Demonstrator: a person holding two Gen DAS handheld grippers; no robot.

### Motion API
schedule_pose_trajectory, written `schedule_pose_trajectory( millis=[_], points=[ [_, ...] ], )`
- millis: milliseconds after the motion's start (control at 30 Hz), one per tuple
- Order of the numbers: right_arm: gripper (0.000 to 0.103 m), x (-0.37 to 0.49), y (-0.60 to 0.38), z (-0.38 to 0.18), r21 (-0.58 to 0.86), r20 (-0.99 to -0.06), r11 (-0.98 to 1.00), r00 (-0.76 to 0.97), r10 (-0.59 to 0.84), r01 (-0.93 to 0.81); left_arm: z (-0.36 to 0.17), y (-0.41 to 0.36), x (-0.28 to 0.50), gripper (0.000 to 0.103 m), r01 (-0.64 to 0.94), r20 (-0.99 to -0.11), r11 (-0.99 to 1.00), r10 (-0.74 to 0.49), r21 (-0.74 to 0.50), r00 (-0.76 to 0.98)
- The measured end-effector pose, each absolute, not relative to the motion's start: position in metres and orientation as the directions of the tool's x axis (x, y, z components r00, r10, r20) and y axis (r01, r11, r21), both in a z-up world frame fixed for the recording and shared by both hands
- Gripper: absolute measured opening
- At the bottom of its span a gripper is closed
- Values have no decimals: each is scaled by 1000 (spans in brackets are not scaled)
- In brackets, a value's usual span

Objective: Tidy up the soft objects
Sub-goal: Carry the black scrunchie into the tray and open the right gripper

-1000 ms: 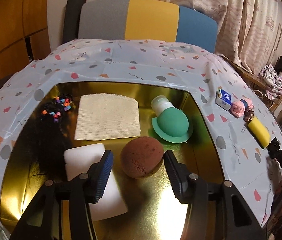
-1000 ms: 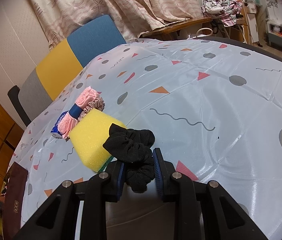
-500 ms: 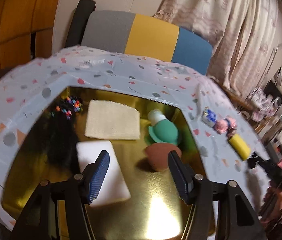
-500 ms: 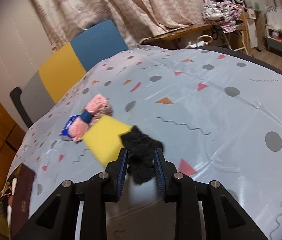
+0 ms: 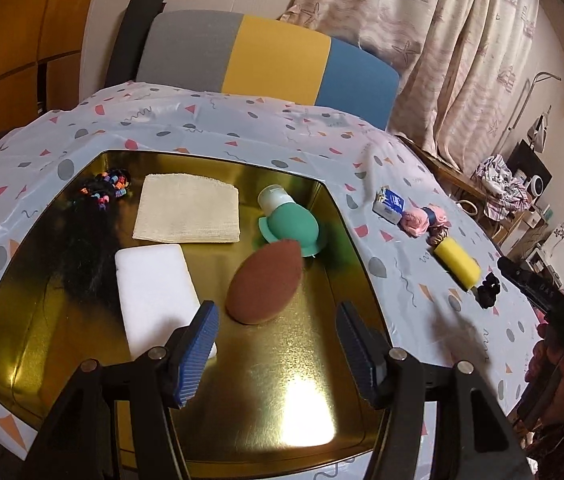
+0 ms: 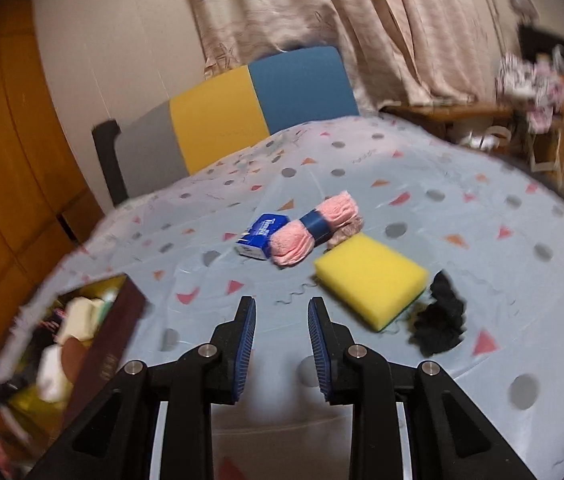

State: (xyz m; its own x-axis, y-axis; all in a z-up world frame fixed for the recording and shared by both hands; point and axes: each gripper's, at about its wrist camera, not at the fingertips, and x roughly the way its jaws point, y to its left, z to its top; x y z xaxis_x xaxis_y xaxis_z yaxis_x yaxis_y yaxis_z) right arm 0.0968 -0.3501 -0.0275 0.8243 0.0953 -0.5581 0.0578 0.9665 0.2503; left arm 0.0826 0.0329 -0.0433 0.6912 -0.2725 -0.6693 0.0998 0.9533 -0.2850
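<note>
Left view over tray [image 5: 346, 216], right over tablecloth [image 6: 402, 184]

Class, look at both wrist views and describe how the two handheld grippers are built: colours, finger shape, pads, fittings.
The left gripper and right gripper match: matte black angular frames, two fingers each, faced with ribbed blue pads, and round silver bolts at the joints. No cables or markings show on either.

Patterned tablecloth [image 6: 422, 184]: gold tray [image 5: 282, 408], yellow sponge [image 6: 370, 280], scrunchie [image 6: 440, 320].
</note>
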Motion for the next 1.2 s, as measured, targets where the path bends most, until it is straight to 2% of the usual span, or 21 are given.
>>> schedule_pose_trajectory(
  millis=[67, 100, 133, 200, 300, 467, 567, 633, 833, 1200],
  points=[
    [53, 100, -358, -33, 195, -581, 970, 814, -4, 144, -42, 34, 82, 61, 100, -666, 952, -275, -289, 694],
    [82, 103, -371, -39, 193, -604, 958, 795, -55, 212, -42, 34, 82, 61, 98, -665, 952, -274, -289, 695],
    [90, 105, -382, -44, 193, -617, 946, 782, -90, 261, -41, 35, 82, 61, 96, -665, 952, -273, -290, 695],
    [89, 109, -410, -54, 185, -633, 910, 753, -179, 372, -41, 35, 82, 61, 94, -663, 950, -277, -299, 696],
    [77, 125, -447, -73, 178, -695, 878, 689, -208, 445, -40, 34, 81, 61, 94, -662, 949, -279, -301, 696],
    [63, 147, -467, -90, 208, -745, 874, 650, -151, 440, -41, 30, 79, 61, 105, -667, 950, -282, -293, 690],
    [51, 157, -460, -96, 186, -759, 895, 638, -132, 405, -43, 29, 79, 61, 102, -674, 949, -285, -298, 681],
    [25, 155, -453, -94, 198, -750, 907, 653, -104, 372, -44, 30, 78, 61, 97, -676, 949, -284, -301, 680],
    [21, 135, -426, -83, 176, -724, 943, 686, -72, 284, -47, 35, 79, 61, 72, -678, 948, -274, -310, 682],
    [21, 116, -316, -44, 364, -652, 932, 716, 249, 7, -50, 41, 75, 61, 63, -686, 955, -254, -291, 682]
  ],
)
